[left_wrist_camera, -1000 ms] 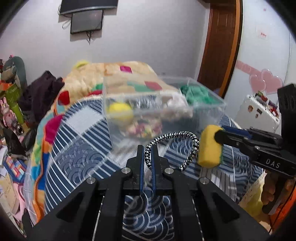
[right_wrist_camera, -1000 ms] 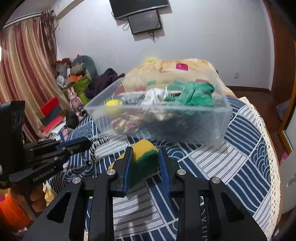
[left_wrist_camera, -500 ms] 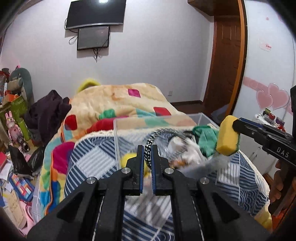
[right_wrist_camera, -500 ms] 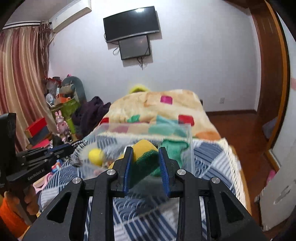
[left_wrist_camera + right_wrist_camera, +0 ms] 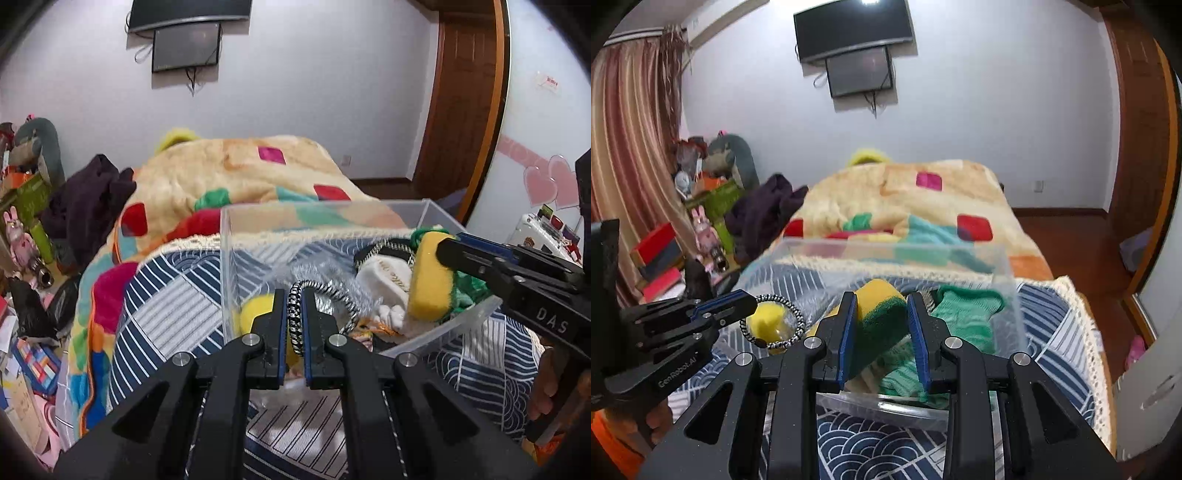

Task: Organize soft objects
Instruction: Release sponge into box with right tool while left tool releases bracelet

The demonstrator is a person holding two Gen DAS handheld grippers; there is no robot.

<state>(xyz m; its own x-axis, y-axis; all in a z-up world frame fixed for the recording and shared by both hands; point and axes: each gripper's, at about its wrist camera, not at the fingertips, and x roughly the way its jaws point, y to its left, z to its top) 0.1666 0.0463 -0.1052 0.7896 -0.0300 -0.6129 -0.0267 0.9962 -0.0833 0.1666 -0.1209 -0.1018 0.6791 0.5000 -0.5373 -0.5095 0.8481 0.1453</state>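
Note:
My left gripper (image 5: 294,295) is shut on a black-and-white braided hair tie (image 5: 325,295) and holds it over the left part of a clear plastic bin (image 5: 231,266). The left gripper also shows in the right wrist view (image 5: 753,301), with the hair tie (image 5: 774,321) looped at its tip. My right gripper (image 5: 881,299) is shut on a yellow-and-green sponge (image 5: 879,306) above the bin (image 5: 1012,273). The sponge (image 5: 430,278) shows in the left wrist view too. In the bin lie a yellow ball (image 5: 255,314), a white cloth (image 5: 388,280) and green cloth (image 5: 967,317).
The bin stands on a bed with a blue-and-white patterned cover (image 5: 166,310). A colourful patchwork blanket (image 5: 236,177) is heaped behind it. Clutter and toys (image 5: 22,221) stand at the left. A wooden door (image 5: 465,96) is at the right.
Both grippers have risen from in front of the bin to above its open top, each with its object still held. The views now look down into the bin.

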